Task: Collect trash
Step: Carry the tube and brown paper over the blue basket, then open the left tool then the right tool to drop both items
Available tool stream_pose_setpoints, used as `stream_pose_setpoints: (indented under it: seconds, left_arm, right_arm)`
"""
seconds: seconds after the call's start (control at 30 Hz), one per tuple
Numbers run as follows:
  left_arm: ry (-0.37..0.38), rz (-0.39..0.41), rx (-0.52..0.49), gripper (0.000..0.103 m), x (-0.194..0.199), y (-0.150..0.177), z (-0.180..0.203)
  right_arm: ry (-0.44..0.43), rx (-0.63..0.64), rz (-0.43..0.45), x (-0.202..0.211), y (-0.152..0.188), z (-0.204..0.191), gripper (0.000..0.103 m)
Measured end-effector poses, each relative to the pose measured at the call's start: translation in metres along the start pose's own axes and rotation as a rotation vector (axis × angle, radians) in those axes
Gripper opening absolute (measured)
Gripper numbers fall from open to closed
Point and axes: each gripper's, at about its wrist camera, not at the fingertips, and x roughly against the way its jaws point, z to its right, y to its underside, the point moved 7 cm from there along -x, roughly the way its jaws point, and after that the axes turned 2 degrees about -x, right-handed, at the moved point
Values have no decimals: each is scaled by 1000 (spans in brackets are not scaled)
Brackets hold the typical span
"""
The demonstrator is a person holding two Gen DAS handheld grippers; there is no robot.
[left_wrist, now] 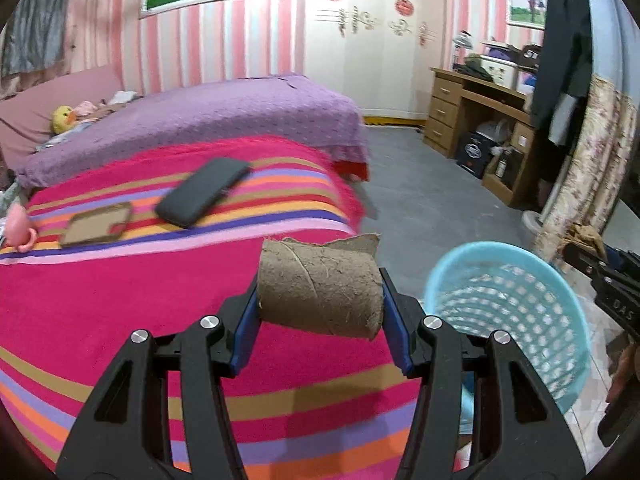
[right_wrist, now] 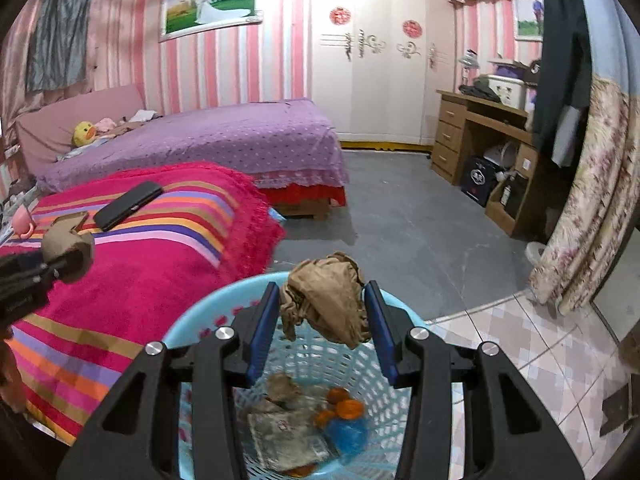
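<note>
Gripping cardboard tube [left_wrist: 320,286], left tongs [left_wrist: 320,312] half-open

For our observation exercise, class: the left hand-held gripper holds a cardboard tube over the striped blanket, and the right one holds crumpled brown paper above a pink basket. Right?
One slip: the basket is light blue, as the right wrist view shows. The left hand-held gripper does hold the cardboard tube over the striped blanket, and the right hand-held gripper holds crumpled brown paper.

Cardboard tube [left_wrist: 320,290] crosswise, over striped blanket; crumpled brown paper [right_wrist: 326,298] above blue basket [right_wrist: 404,360] — trash inside.
</note>
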Motion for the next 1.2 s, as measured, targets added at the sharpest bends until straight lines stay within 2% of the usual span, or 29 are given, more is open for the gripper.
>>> stream_pose_setpoints:
  seconds: [0.23,0.57,0.63,0.7,0.77,1.13,1.2]
  left_arm:
    - [67,-23,-4,53,-12,11,53]
    - [132,3,-68,54,-18,7,107]
    - [139,0,-76,59,-21,6,110]
    - [140,-5,-71,76,-22,6,109]
    - [138,-3,-68,84,-21,7,105]
    - [39,57,-41,96,6,-3,47]
    - [32,56,-33,96,12,-4,36]
  right_arm:
    - [36,-20,2,0,6,25,44]
    - [59,-72,6,2,11,49,44]
    - [60,-81,5,1,11,51,44]
    - [63,-87,5,1,11,52,44]
    - [65,-89,6,2,11,53,44]
    - [62,-83,10,-5,9,40,45]
    - [66,-73,6,-8,8,34,55]
